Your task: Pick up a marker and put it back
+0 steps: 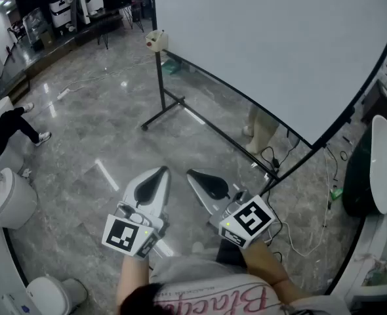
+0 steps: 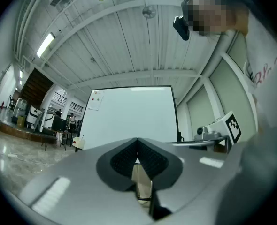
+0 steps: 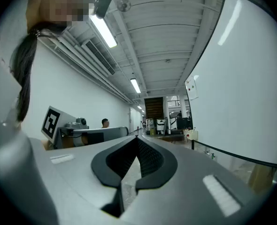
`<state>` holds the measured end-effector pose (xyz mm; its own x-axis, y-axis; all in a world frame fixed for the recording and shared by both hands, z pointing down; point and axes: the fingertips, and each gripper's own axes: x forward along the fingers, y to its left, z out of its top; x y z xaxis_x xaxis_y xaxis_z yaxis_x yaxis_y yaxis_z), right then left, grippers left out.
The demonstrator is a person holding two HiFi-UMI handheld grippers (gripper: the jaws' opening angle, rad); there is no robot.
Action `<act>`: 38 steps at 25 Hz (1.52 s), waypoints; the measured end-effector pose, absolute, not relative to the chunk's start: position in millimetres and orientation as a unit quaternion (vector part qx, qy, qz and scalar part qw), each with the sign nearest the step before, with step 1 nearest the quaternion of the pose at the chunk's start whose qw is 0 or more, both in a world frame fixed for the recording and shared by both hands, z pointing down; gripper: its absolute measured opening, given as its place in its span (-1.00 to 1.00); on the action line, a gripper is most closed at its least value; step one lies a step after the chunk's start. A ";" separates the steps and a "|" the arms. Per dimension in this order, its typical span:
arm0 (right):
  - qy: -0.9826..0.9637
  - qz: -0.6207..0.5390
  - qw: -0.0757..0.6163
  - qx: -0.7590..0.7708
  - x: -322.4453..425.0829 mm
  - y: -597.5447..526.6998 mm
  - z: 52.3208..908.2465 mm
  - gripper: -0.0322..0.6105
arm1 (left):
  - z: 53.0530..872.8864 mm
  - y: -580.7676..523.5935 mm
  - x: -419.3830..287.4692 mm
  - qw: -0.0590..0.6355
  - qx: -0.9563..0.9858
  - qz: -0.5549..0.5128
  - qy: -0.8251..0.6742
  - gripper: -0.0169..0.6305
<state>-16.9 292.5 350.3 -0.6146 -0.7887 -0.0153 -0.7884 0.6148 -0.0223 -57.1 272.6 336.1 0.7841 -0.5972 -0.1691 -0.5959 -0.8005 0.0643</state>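
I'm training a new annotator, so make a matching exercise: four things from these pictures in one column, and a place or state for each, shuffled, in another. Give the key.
Things:
1. whiteboard
2. right tool
3. black cables
4. beige box

Places or states:
A. at the left end of the board's frame in the head view
B. jaws together, nothing between them
C. blank, on a black stand
D. lying on the floor below the board

Pairs: 1-C; 2-B; 3-D; 4-A
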 end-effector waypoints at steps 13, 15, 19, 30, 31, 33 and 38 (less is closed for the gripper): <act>0.894 0.003 0.011 -0.449 -2.3 292.9 349.4 -0.90 | 338.3 267.5 -51.6 0.003 0.943 -0.095 -0.318 -0.95; 0.896 0.007 0.015 -0.443 2.0 294.7 349.5 -0.90 | 341.1 266.6 -46.2 0.006 0.943 -0.091 -0.319 -0.95; 0.899 0.009 0.025 -0.438 9.0 295.9 354.9 -0.89 | 355.0 266.9 -45.0 0.012 0.941 -0.077 -0.330 -0.95; 0.900 -0.011 0.024 -0.436 29.3 242.4 369.2 -0.89 | 359.0 212.9 -32.8 0.014 0.937 -0.073 -0.342 -0.95; 0.899 -0.011 0.024 -0.437 32.2 231.1 370.3 -0.89 | 360.4 201.5 -31.8 0.014 0.937 -0.074 -0.341 -0.95; 0.898 -0.009 0.027 -0.438 35.2 205.5 372.4 -0.89 | 366.8 173.5 -33.6 0.020 0.935 -0.074 -0.346 -0.95; 0.898 -0.013 0.024 -0.440 30.8 138.1 372.5 -0.89 | 367.9 102.3 -37.9 0.031 0.936 -0.087 -0.340 -0.95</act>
